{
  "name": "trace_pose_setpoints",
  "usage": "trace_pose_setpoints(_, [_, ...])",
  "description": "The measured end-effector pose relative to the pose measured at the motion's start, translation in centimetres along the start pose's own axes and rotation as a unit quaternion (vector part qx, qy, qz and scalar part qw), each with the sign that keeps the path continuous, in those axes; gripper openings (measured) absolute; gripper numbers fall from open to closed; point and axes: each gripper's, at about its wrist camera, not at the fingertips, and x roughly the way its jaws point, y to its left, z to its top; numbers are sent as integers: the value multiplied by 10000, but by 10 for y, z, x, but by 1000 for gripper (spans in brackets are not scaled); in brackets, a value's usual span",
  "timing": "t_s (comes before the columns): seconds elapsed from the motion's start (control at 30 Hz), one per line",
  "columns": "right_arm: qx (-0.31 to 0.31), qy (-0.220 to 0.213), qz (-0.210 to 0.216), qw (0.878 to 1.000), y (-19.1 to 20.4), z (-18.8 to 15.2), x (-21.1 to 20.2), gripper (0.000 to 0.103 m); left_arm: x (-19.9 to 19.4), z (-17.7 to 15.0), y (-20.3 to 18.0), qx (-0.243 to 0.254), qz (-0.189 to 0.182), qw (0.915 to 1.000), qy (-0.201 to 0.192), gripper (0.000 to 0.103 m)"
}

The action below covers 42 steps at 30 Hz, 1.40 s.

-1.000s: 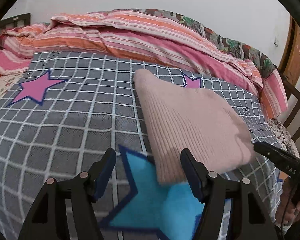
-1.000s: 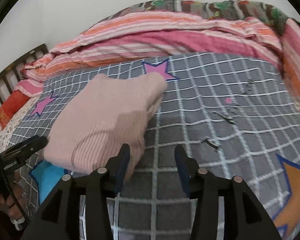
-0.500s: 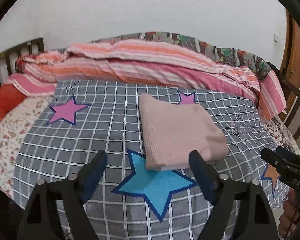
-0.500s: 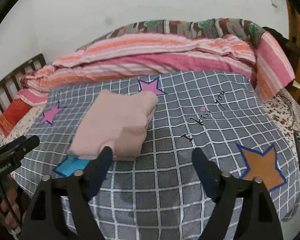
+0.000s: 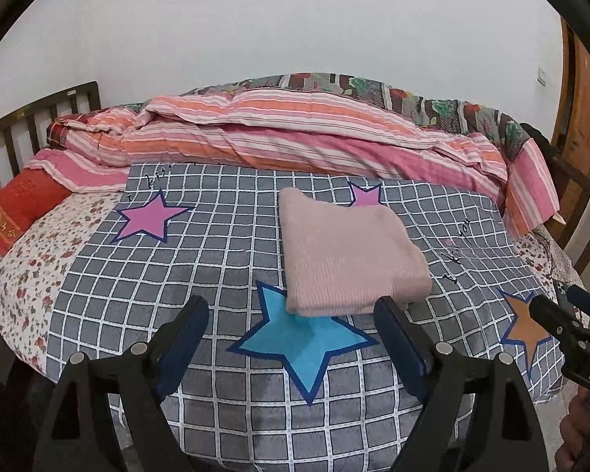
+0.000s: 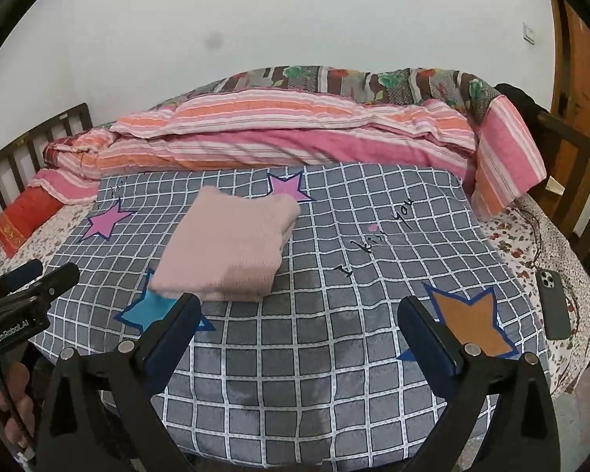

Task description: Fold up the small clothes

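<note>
Folded pink garment (image 5: 350,251) left lying on the checked blanket (image 5: 216,259), both hand-held grippers spread wide and empty.

The garment was seen as a neat rectangular stack, laid flat ahead of the left hand-held gripper (image 5: 291,310) and slightly toward its right finger, its near edge overlapping a blue star (image 5: 303,342) printed on the blanket. From the right hand-held gripper (image 6: 299,310) it was found ahead and to the left, beyond the left finger, with nothing held between either pair of fingers. An orange star (image 6: 468,314) was printed just past the right finger, and a dark phone (image 6: 554,303) was laid further right on the floral sheet (image 6: 531,244). Striped quilts (image 5: 295,137) were piled beyond the garment, against the wall.
</note>
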Motion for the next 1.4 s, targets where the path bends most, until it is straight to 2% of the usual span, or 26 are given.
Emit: trace_pose_setpoints(1.4, [18, 2, -21, 10000, 2, -1, 7, 99, -5, 4, 4, -36, 87, 10000, -28, 85])
